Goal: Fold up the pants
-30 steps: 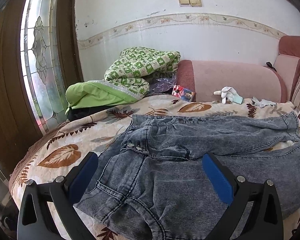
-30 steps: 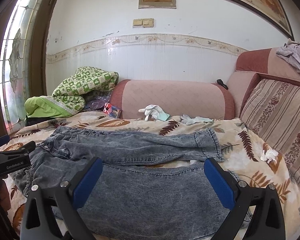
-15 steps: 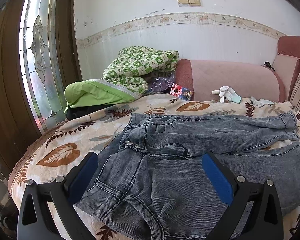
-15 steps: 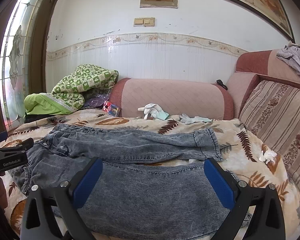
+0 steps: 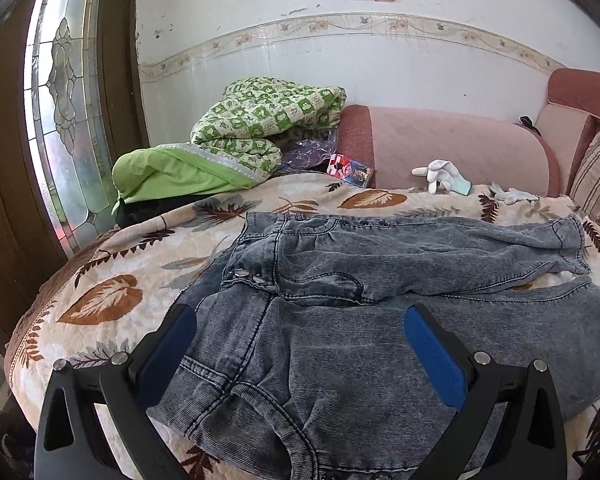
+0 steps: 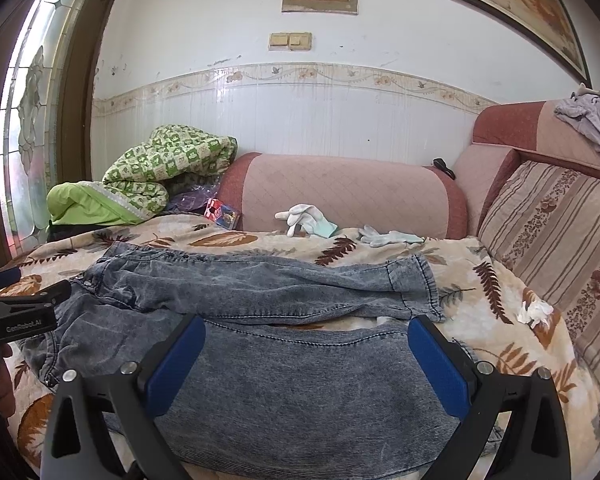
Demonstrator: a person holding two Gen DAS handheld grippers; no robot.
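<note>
Both tongs gape wide with nothing in them: left tongs (image 5: 296, 344) over the waist end, right tongs (image 6: 306, 354) over the near leg. The jeans (image 6: 260, 320) lie flat across the leaf-print sofa cover (image 6: 496, 304), white gloves (image 6: 308, 220) beyond by the far edge.

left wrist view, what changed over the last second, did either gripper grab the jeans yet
No grab yet. The left gripper has drifted slightly, so the jeans sit a little lower in its view; the right gripper has shifted a touch too. Both stay open above the denim, holding nothing. The jeans lie spread as before, and the green quilt and white gloves have not moved.
</note>
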